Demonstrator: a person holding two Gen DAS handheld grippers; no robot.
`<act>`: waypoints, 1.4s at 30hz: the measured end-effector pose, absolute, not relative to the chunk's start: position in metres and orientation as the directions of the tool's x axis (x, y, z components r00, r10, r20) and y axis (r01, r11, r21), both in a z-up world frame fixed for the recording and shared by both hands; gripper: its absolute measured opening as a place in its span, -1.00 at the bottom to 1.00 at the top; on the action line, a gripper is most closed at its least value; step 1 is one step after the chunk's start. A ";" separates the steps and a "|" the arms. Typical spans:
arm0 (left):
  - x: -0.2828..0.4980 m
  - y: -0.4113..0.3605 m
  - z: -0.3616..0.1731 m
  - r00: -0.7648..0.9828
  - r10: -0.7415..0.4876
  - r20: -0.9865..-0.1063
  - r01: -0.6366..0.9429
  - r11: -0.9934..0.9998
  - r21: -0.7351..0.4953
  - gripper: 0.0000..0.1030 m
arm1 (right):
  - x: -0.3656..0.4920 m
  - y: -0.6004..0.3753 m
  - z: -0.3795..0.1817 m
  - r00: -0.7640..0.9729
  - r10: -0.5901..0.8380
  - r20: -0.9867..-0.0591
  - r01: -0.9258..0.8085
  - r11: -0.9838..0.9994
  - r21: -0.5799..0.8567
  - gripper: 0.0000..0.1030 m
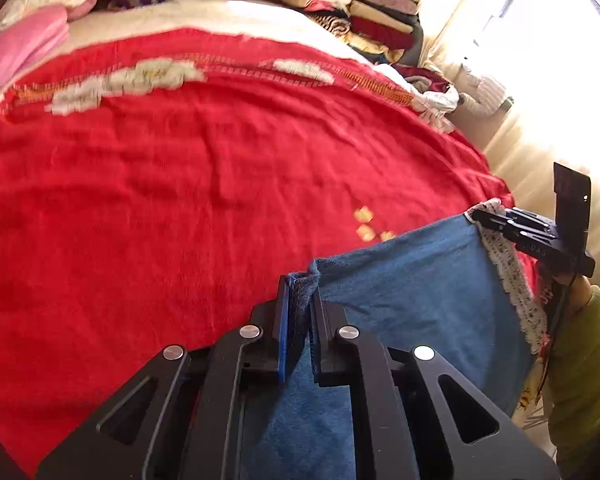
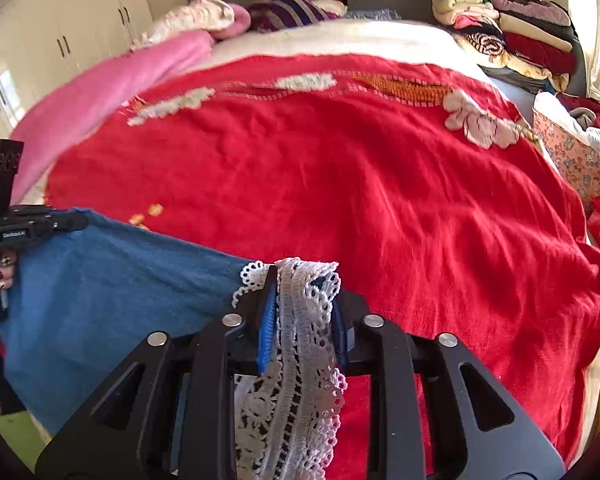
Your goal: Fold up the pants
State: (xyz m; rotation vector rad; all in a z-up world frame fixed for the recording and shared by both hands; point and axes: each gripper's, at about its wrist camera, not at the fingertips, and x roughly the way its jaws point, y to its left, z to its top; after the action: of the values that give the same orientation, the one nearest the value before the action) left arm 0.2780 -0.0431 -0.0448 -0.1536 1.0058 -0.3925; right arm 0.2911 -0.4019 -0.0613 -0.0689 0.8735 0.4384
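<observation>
blue pants (image 1: 412,280), lace-trimmed, held stretched above bed

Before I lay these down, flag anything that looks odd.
Nothing looks damaged. The blue pants hang between the left hand-held gripper and the right hand-held gripper, whose hold is on the white lace trim bunched between its fingers.
</observation>
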 end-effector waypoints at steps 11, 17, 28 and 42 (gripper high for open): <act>0.217 -0.014 0.000 0.580 -0.399 -0.710 0.242 0.917 -0.318 0.01 | 0.230 -0.446 -0.021 0.690 0.354 -0.631 -0.296 0.934 0.201 0.16; 0.136 0.003 0.010 0.611 -0.417 -0.673 0.251 0.908 -0.335 0.03 | 0.152 -0.471 -0.031 0.649 0.400 -0.647 -0.275 0.916 0.292 0.17; 0.092 -0.034 -0.047 0.516 -0.312 -0.798 0.300 0.938 -0.172 0.03 | 0.136 -0.465 -0.088 0.513 0.501 -0.697 -0.254 0.864 0.434 -0.67; 0.092 -0.020 -0.047 0.518 -0.323 -0.792 0.271 0.940 -0.207 0.04 | 0.130 -0.450 -0.082 0.554 0.325 -0.766 -0.263 0.942 0.209 -0.65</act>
State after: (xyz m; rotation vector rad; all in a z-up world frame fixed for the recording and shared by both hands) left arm 0.0916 -0.0198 -0.0469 -0.0595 0.9626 -0.3569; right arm 0.1296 -0.4497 -0.0820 0.0734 0.9203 0.3476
